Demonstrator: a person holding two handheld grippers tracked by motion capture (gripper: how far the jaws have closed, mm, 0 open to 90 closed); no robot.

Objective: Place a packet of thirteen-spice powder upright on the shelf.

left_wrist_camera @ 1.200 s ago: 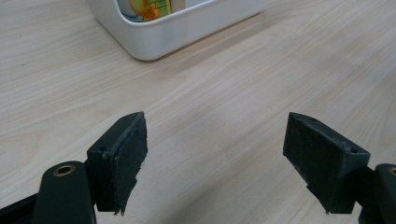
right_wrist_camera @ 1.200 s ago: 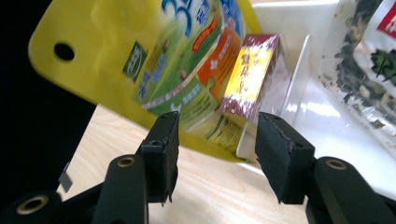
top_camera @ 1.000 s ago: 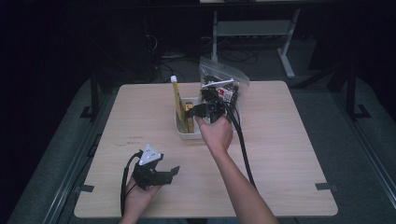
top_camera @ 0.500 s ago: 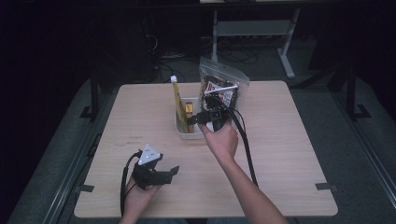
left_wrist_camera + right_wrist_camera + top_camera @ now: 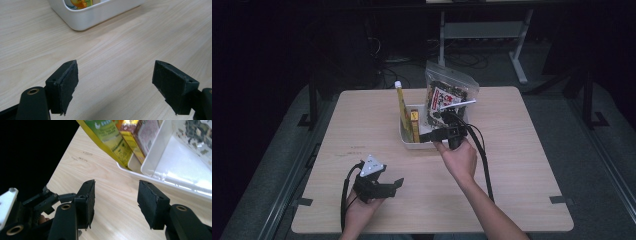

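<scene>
Beside the white bin (image 5: pixel 408 141) of packets on the table (image 5: pixel 522 165), the right gripper (image 5: pixel 432 136) is held half open and empty — a packet is judged next to be grasped — while the left gripper (image 5: pixel 398 184) is rested nearer, wide open, empty.

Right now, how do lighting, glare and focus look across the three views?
High view: the light wooden table is evenly lit and sharp, the room behind nearly black. Right gripper view: glare whitens the floor of the white plastic bin; beyond the table edge all is black. Left gripper view: soft even light, grain crisp, near jaws slightly soft.
</scene>
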